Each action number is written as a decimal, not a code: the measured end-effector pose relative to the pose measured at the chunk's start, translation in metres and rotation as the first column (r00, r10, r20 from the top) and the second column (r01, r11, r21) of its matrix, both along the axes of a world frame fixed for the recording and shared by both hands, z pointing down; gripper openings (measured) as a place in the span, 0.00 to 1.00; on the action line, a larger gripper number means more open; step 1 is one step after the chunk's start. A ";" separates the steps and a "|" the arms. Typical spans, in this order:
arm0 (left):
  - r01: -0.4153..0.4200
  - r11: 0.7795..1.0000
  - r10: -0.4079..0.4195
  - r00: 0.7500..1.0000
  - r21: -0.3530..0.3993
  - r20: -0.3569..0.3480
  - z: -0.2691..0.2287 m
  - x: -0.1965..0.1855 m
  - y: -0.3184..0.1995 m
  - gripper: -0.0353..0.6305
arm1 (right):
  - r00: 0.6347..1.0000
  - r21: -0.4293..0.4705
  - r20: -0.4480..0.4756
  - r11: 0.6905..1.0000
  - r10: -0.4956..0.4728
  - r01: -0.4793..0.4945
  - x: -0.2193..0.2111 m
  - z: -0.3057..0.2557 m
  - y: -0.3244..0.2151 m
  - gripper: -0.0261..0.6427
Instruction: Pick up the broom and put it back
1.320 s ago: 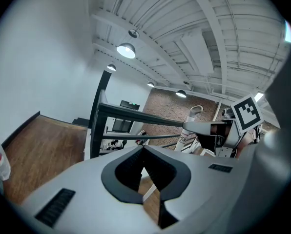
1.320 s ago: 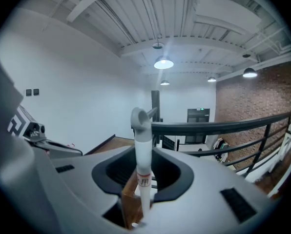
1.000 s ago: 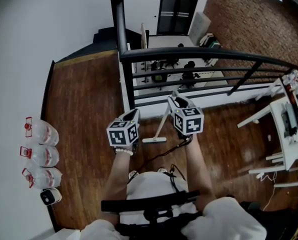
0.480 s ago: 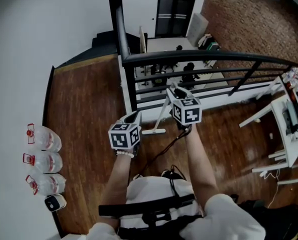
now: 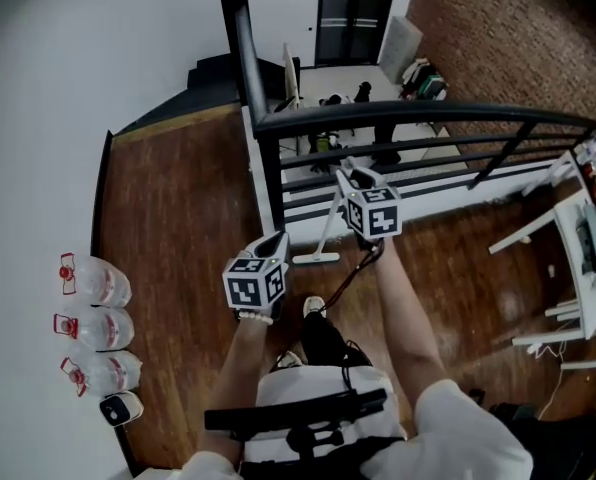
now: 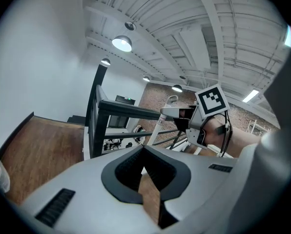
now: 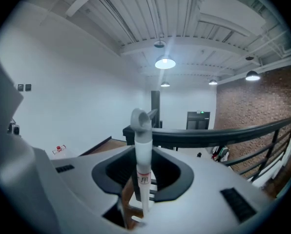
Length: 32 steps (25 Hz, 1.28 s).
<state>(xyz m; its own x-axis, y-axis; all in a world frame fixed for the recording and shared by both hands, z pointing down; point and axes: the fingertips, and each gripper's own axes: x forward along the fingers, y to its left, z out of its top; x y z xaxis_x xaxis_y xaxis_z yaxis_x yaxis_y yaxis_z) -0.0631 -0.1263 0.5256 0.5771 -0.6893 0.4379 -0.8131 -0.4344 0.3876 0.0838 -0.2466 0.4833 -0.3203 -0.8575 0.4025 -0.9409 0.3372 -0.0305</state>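
Observation:
The broom [image 5: 326, 230] has a white handle and a flat white head that hangs just above the wooden floor, close to the railing. My right gripper [image 5: 350, 179] is shut on the handle's top. In the right gripper view the handle [image 7: 141, 167] stands upright between the jaws of the right gripper [image 7: 144, 152], and its grey loop cap sticks out above them. My left gripper [image 5: 275, 241] hovers lower and to the left, apart from the broom. Its jaws meet at the tips in the left gripper view [image 6: 143, 147] with nothing between them. That view also shows the right gripper [image 6: 177, 113] on the handle.
A black metal railing [image 5: 428, 118] runs across just ahead, with a drop to a lower floor behind it. Three large water bottles [image 5: 96, 318] lie by the white wall at the left. A white desk [image 5: 583, 253] stands at the right. A shoe [image 5: 313, 308] shows below the grippers.
Both grippers have moved toward the railing, the right one farther, carrying the broom with it. The person has stepped forward and a shoe now shows.

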 end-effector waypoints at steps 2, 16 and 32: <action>0.009 1.000 -0.009 1.000 -0.002 -0.002 0.008 0.000 -0.016 0.05 | 1.000 -0.021 -0.007 1.000 -0.008 0.007 0.000 0.024 -0.013 0.23; 0.091 0.992 -0.089 0.996 -0.087 0.026 0.058 0.000 -0.128 0.05 | 0.997 -0.209 -0.005 0.975 -0.073 0.070 -0.018 0.185 -0.142 0.23; 0.178 0.978 -0.175 0.984 -0.112 0.032 0.075 -0.016 -0.193 0.05 | 0.997 -0.170 0.055 0.984 -0.046 0.055 -0.031 0.207 -0.233 0.27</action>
